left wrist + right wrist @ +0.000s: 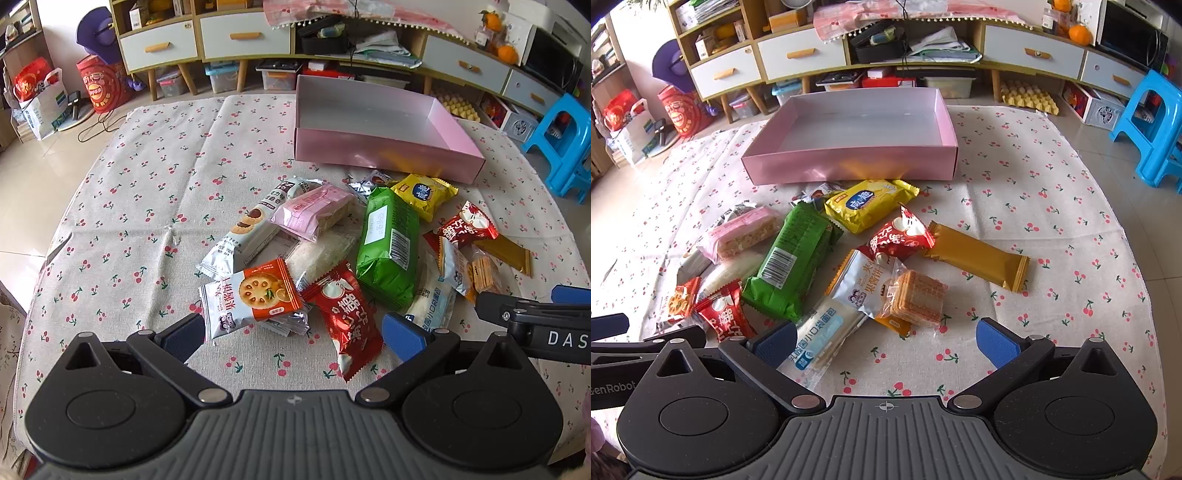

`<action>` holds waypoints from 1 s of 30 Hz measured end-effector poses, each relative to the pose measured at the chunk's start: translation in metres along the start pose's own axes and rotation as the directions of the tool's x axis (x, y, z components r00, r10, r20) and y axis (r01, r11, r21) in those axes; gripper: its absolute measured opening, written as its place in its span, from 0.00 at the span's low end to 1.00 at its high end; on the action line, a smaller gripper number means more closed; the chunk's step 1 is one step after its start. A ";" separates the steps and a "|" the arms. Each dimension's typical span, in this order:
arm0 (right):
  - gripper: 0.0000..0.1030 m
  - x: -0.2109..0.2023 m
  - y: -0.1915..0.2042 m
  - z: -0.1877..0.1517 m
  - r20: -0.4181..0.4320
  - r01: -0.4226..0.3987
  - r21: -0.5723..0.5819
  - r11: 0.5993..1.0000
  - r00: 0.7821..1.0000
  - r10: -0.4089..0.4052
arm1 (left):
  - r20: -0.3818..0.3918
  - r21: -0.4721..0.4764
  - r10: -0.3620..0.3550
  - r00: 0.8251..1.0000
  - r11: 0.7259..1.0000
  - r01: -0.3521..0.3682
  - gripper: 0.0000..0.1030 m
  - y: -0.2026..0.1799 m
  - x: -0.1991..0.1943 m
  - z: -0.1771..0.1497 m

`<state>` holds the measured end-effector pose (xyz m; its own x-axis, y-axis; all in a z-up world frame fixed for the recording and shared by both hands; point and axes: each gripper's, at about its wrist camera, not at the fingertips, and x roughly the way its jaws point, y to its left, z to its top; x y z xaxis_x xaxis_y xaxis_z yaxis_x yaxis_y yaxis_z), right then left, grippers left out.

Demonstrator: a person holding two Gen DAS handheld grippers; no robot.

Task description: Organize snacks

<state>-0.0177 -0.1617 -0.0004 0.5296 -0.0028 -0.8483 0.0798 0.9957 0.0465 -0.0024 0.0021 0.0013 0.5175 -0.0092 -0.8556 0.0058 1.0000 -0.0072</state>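
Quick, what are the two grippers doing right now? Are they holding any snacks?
Left gripper: open, holding nothing, above the orange-and-white biscuit packet.
Right gripper: open, holding nothing, above the clear packet of square crackers.

Ahead of the claw, glossy plastic snack wrappers (798, 254) lie on matt woven cloth (1034, 177). Beyond, the pink box (849, 166) looks like smooth, satiny card.

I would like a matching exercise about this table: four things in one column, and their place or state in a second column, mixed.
Things:
1. pink box
2. gold bar packet
3. green packet
4. yellow packet

Places or states:
A. lies apart, at the right edge of the pile
B. empty inside
C. nearest the box's front wall
D. barcode label faces up

Pairs: 1-B, 2-A, 3-D, 4-C
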 end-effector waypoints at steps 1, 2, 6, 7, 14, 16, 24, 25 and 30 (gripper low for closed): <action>1.00 0.000 0.000 0.000 0.000 0.000 0.000 1.000 1.000 0.000 | 0.000 0.000 0.000 1.000 1.000 0.000 0.99 0.000 0.000 0.000; 1.00 0.000 0.000 0.000 0.000 0.000 0.001 1.000 1.000 0.000 | 0.000 0.000 0.000 1.000 1.000 0.000 0.99 0.000 0.000 0.000; 1.00 0.000 0.000 0.000 0.000 0.001 0.000 1.000 1.000 -0.001 | 0.001 -0.001 0.000 1.000 1.000 0.000 0.99 0.000 0.000 0.000; 1.00 0.000 0.000 0.000 0.001 0.001 0.001 1.000 1.000 -0.001 | 0.000 -0.001 0.000 1.000 1.000 0.000 0.99 0.000 0.000 0.000; 1.00 0.001 0.000 0.000 -0.004 0.005 0.001 1.000 1.000 -0.005 | 0.000 -0.001 0.000 1.000 1.000 0.000 0.99 0.000 0.000 0.000; 1.00 0.002 0.000 0.000 -0.006 0.005 0.000 1.000 1.000 -0.005 | -0.001 -0.002 0.001 1.000 1.000 -0.001 0.99 0.001 0.000 0.000; 1.00 0.002 0.000 0.000 -0.006 0.005 0.000 1.000 1.000 -0.005 | -0.003 -0.005 0.010 1.000 1.000 -0.010 0.99 0.003 0.002 0.000; 1.00 0.002 0.000 0.000 -0.006 0.005 0.000 1.000 1.000 -0.005 | -0.004 -0.005 0.012 1.000 1.000 -0.012 0.99 0.003 0.002 0.000; 1.00 0.002 0.000 0.000 -0.006 0.005 0.000 1.000 1.000 -0.005 | -0.005 -0.004 0.015 1.000 1.000 -0.015 0.99 0.000 0.002 0.000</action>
<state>-0.0171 -0.1617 -0.0019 0.5239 -0.0073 -0.8517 0.0821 0.9957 0.0419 -0.0013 0.0023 -0.0009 0.5135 0.0058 -0.8581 -0.0055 1.0000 0.0035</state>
